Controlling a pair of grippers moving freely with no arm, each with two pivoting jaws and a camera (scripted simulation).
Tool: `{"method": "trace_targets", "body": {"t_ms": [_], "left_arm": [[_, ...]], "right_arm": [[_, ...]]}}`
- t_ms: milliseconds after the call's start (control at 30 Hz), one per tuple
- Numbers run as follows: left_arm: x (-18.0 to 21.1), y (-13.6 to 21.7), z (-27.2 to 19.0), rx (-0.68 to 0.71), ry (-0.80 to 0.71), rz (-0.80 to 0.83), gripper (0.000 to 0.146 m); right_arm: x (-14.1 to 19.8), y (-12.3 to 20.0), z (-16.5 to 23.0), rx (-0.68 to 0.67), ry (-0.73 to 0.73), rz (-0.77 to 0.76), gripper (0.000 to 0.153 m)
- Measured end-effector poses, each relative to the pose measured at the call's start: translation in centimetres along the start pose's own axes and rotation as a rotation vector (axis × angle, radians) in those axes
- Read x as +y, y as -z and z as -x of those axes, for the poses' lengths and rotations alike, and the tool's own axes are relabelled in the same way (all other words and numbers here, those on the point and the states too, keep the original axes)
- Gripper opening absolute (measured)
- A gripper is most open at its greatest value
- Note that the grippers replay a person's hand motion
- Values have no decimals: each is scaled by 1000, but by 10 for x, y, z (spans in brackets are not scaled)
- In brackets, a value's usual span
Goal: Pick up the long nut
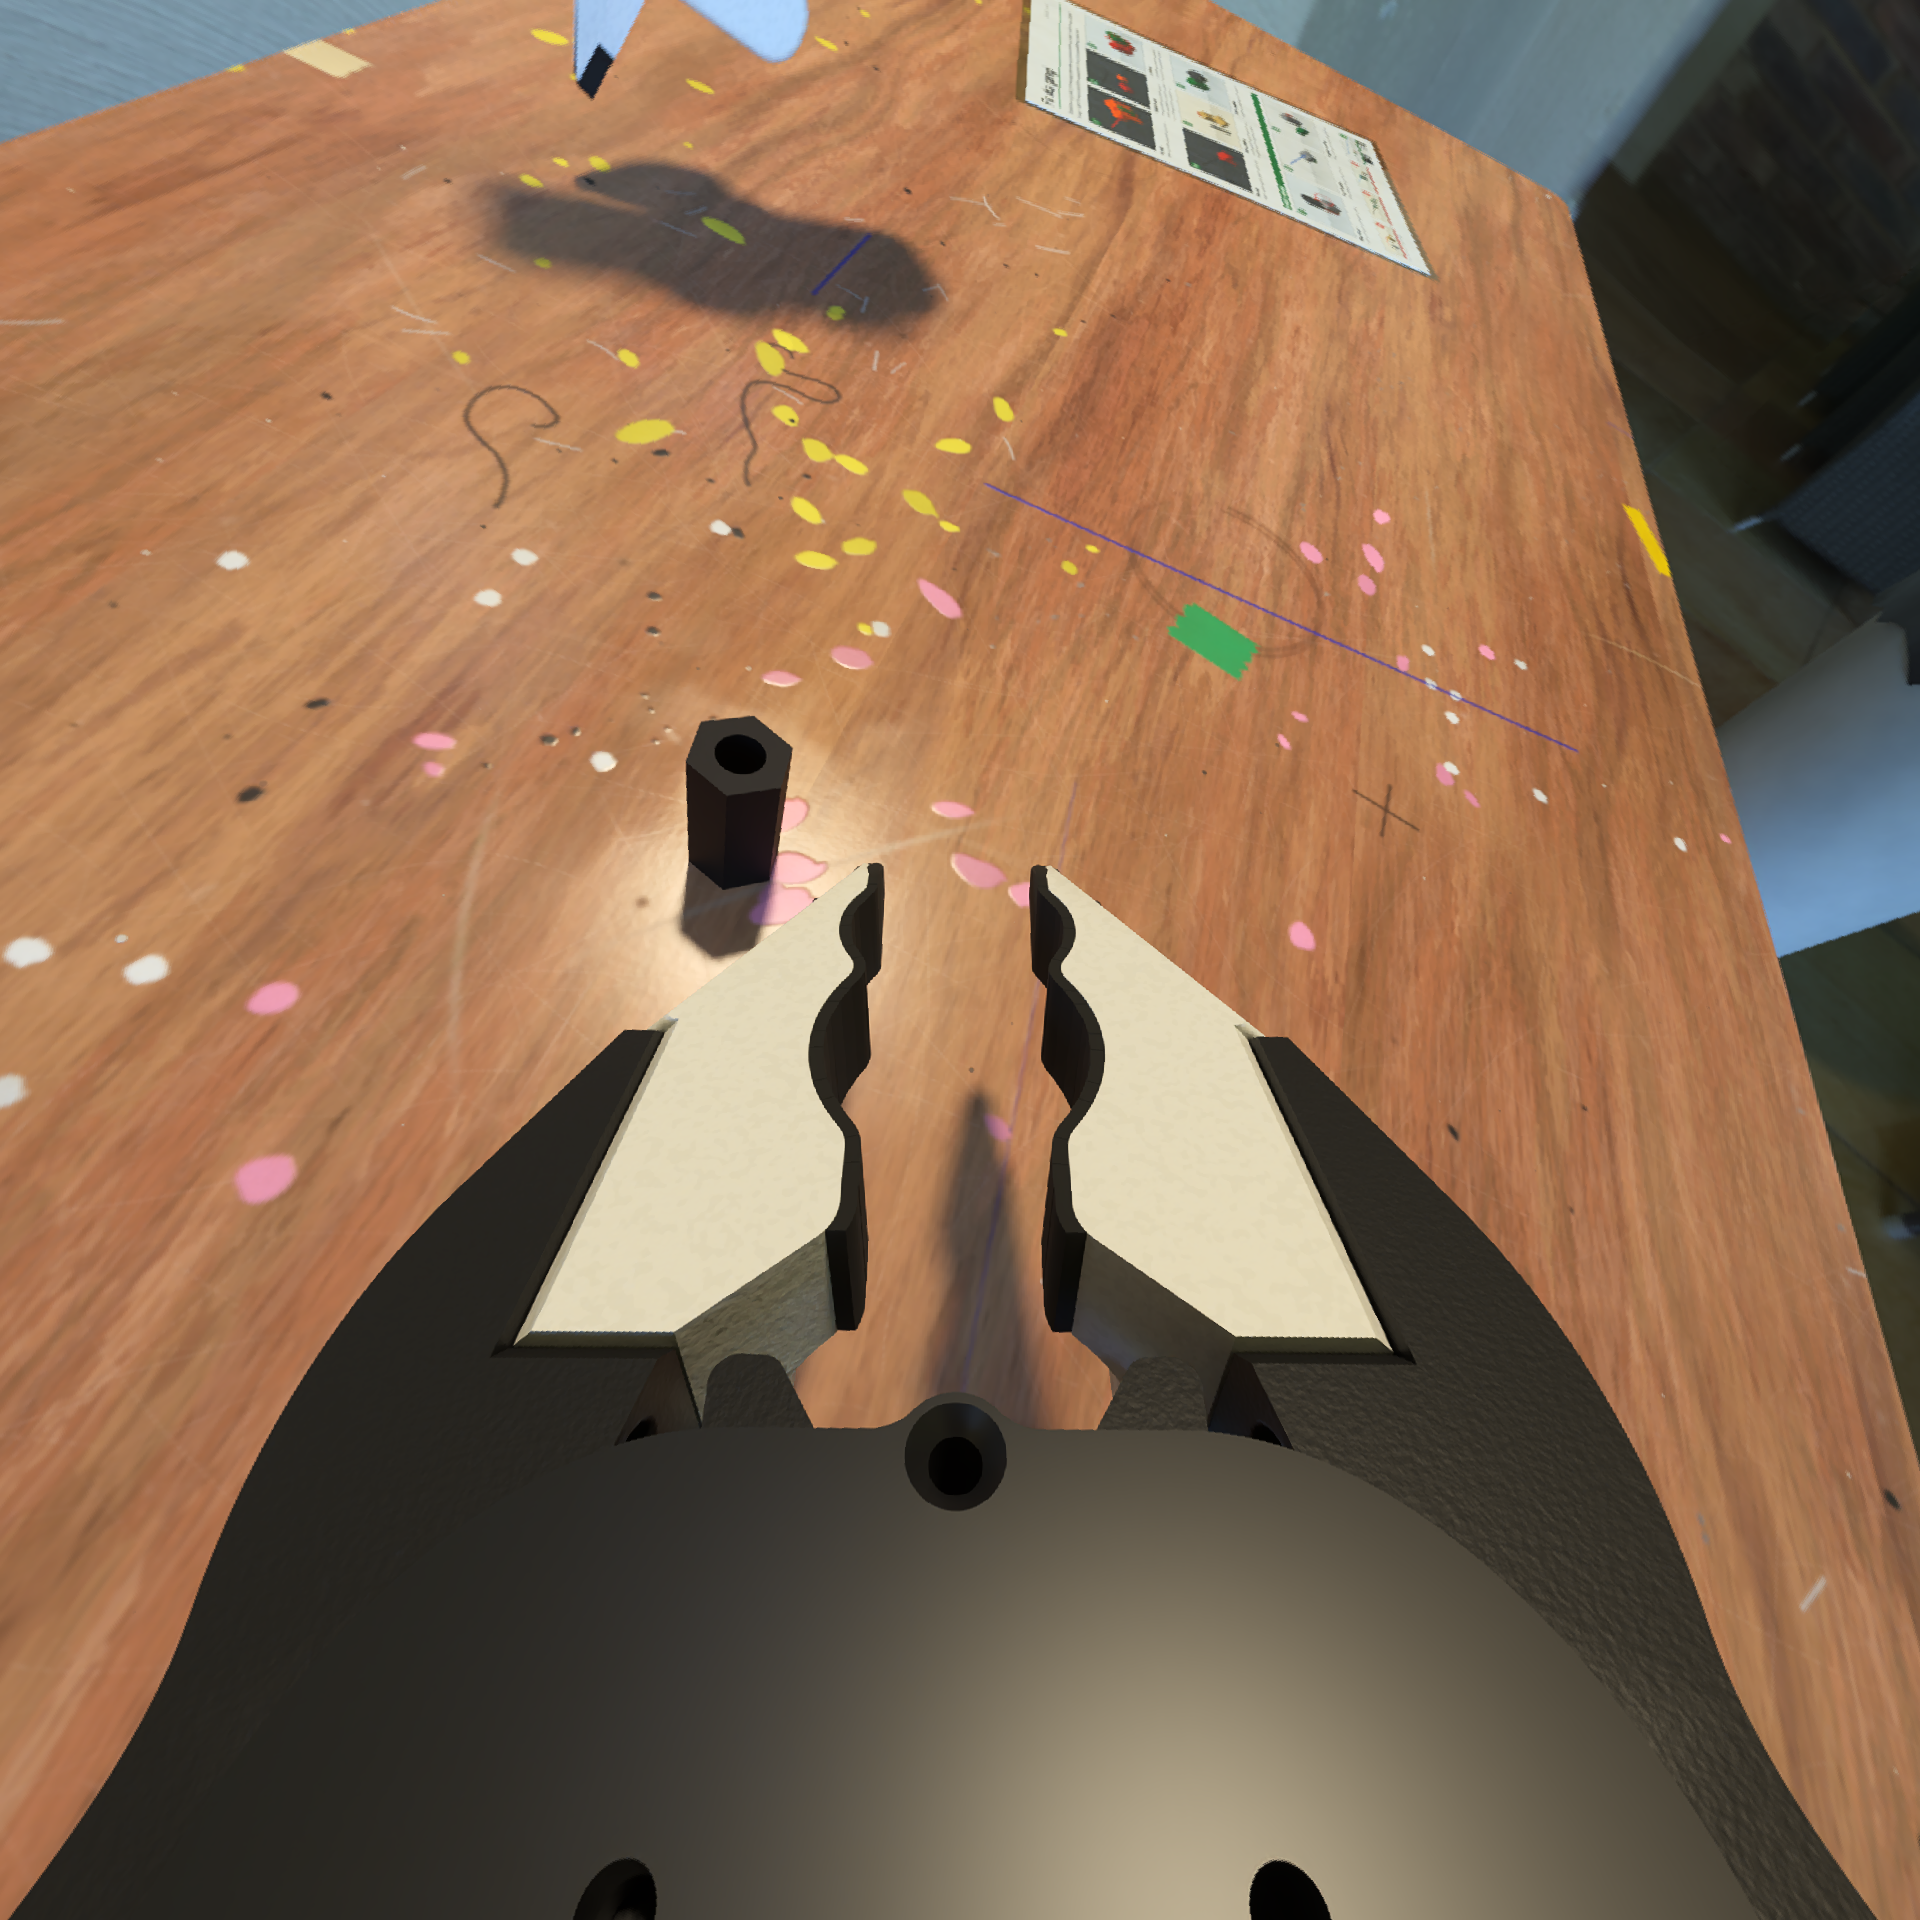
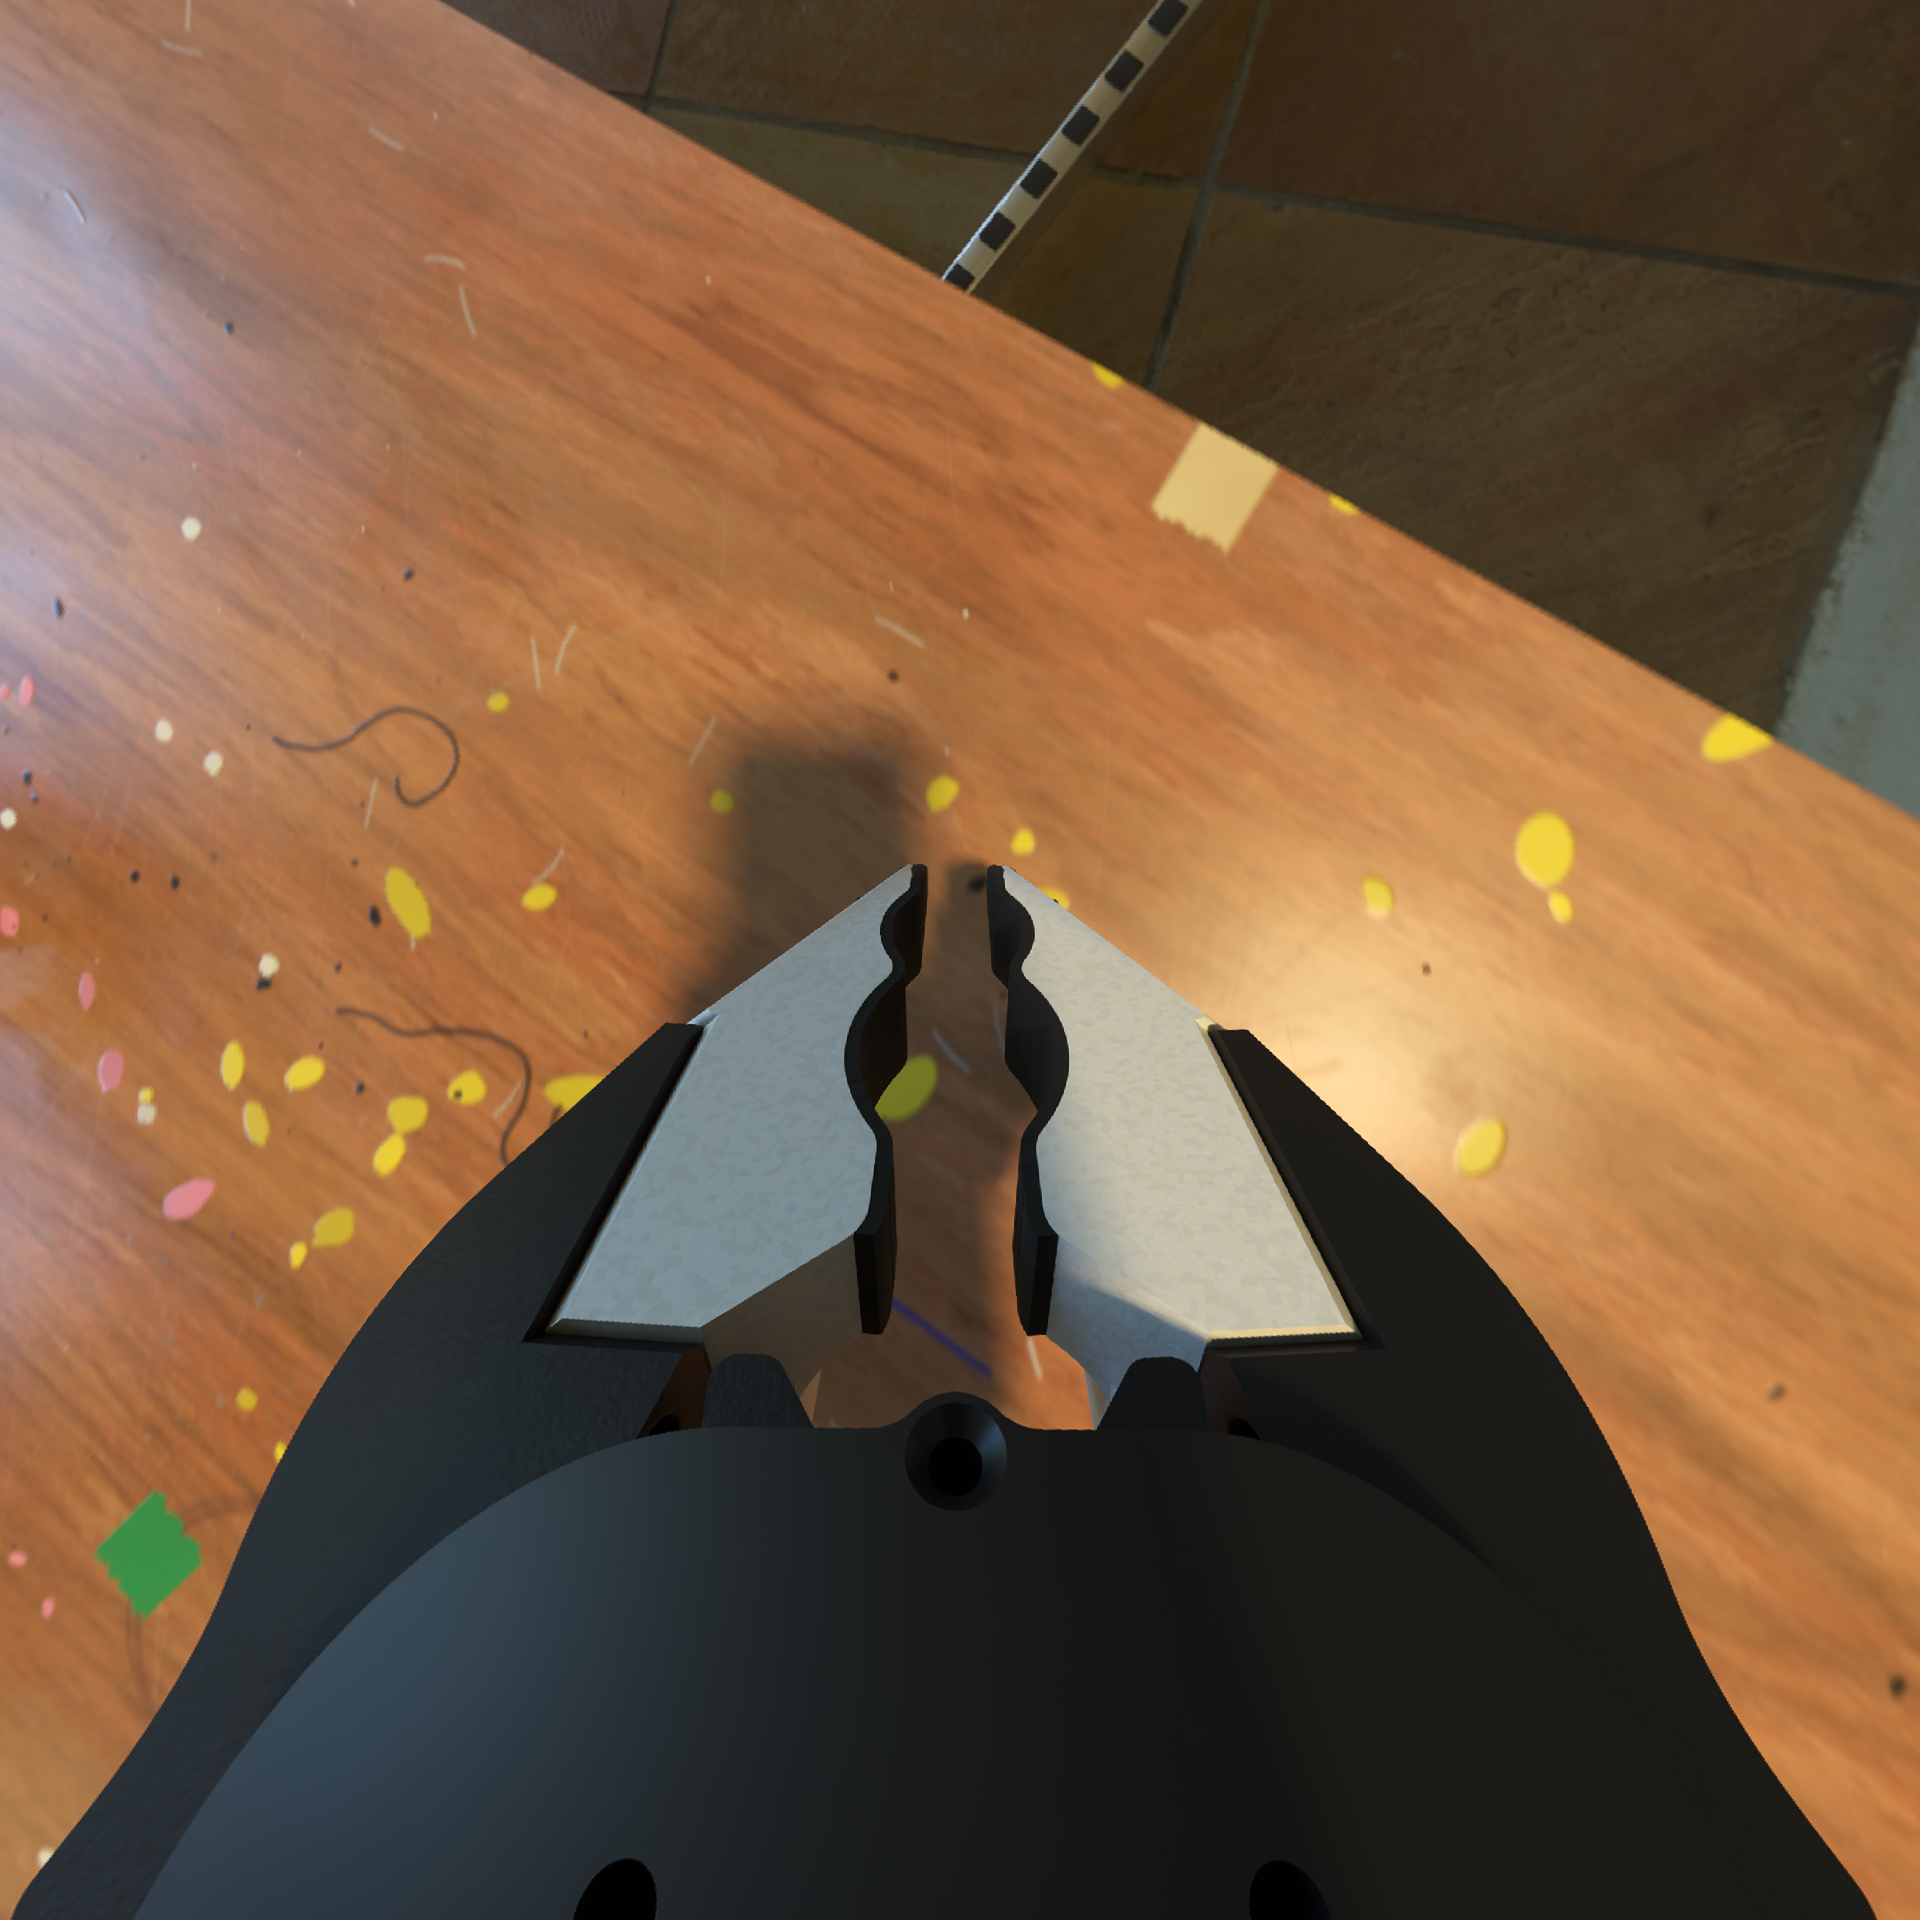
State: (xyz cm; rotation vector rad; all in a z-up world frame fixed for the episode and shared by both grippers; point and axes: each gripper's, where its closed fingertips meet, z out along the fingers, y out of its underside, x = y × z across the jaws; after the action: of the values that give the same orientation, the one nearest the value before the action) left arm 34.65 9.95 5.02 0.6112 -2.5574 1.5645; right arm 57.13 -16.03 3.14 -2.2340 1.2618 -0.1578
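My left gripper (image 1: pixel 956 883): matt black textured shell, cream fingers (image 1: pixel 727 1132) with a faintly grainy face and smooth black pads. My right gripper (image 2: pixel 954 878): the same shell, pale grey mottled fingers (image 2: pixel 748 1132). Long nut (image 1: pixel 736 800): matt black, plastic-looking. Table (image 1: pixel 1351 1039): varnished wood, glossy under the light, scratched, paint-flecked. Sheet (image 1: pixel 1226 135): printed paper.

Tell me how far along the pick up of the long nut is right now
Early stage. Done: the left gripper is open and close to the long nut, which stands upright on the table. In hand: nothing; the nut sits ahead and left of the fingertips, not between them. The right gripper is empty, slightly open, over bare table. Left: line up on the nut, close on it, lift.
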Motion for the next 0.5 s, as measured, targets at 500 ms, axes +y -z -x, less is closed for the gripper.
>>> {"method": "trace_targets", "body": {"t_ms": [500], "left_arm": [[-8, 2, 12, -54, 6, -20, 28]], "right_arm": [[34, 2, 15, -33, 24, 86, 1]]}}
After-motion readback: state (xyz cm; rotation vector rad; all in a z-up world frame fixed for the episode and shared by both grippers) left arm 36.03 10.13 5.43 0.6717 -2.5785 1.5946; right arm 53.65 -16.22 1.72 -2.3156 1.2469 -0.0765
